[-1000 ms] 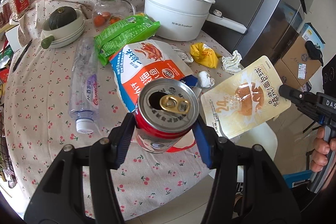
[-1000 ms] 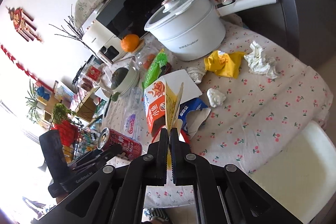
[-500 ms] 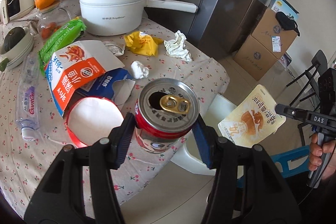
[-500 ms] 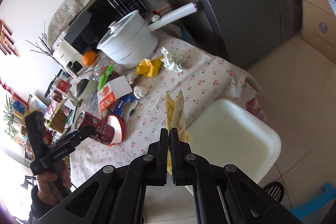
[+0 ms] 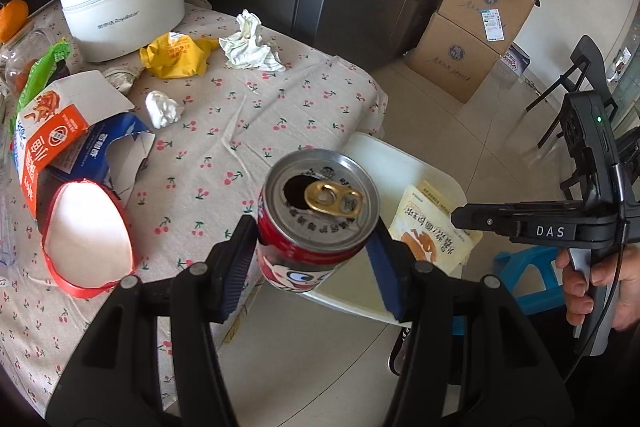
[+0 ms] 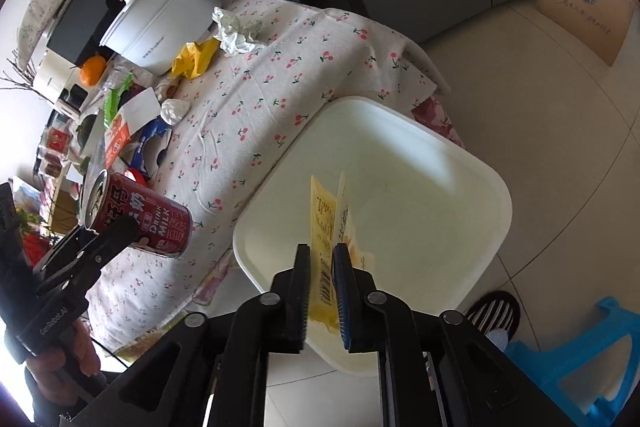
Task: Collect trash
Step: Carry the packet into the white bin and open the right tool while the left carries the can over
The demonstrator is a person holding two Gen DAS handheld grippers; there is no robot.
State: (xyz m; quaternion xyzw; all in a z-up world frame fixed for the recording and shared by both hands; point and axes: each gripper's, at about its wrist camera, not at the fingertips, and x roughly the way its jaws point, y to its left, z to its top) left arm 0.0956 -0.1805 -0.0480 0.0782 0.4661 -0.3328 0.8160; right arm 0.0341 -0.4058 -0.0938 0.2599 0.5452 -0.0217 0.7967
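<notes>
Left hand-held gripper (image 5: 316, 247) clamped on red can (image 5: 316, 223). Right hand-held gripper (image 6: 321, 267), jaws slightly apart, releasing yellow pouch (image 6: 332, 227) over white bin (image 6: 460, 171). Likely next: can over bin, release.

My wrist cams look down fingers, close; both share table (image 5: 248, 115) edge, bin (image 6: 400, 163).

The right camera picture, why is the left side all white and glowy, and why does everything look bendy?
Right wrist view: bright daylight blows out the left edge behind the red milk can, and the fisheye lens curves the white plastic bin. Left wrist view: even light, same bending at the edges.
</notes>
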